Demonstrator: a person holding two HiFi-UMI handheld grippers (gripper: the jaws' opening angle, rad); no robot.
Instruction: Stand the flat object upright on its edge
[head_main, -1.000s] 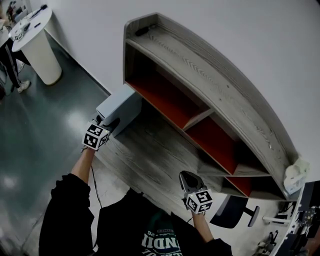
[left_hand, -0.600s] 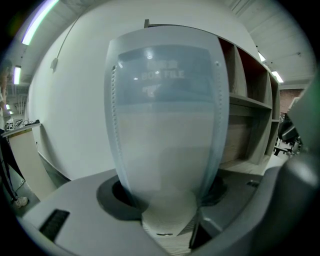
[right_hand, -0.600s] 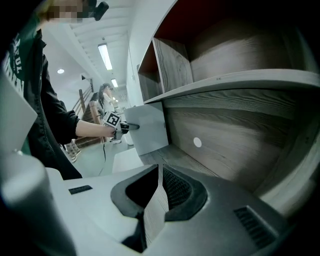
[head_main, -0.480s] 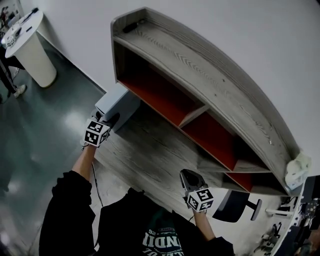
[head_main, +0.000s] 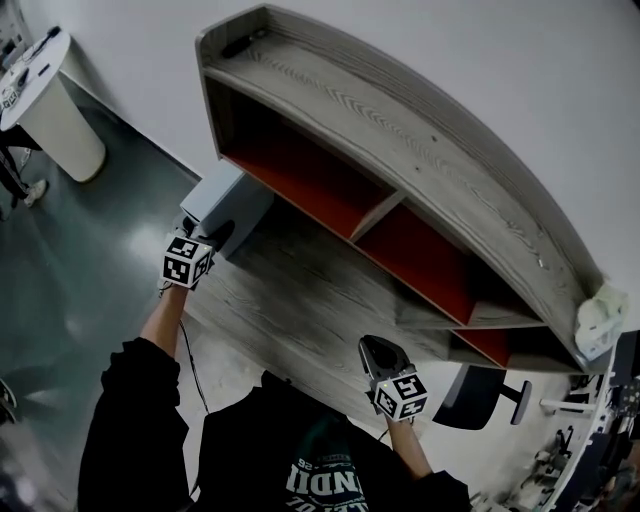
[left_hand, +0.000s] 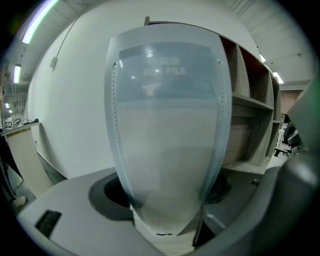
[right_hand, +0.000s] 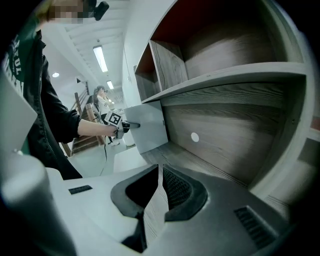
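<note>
Grey box file (head_main: 235, 200) standing on edge, upper left, on the desk (head_main: 300, 300)
Head view: the left gripper (head_main: 218, 234) tips are blending into the file; the right gripper (head_main: 372, 346) is hovering lower centre. Left gripper view: the jaws, just opening, are flanking the file, faintly printed "BOX FILE". Right gripper view: the jaws are sitting together, empty.

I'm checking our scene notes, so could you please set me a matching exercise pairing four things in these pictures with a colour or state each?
Things:
1. box file
2. right claw
3. round table
4. shelf back panels

Colour or state:
a. red
b. white
c. shut, holding nothing
d. grey-blue, standing upright

Pairs: 1-d, 2-c, 3-b, 4-a
</note>
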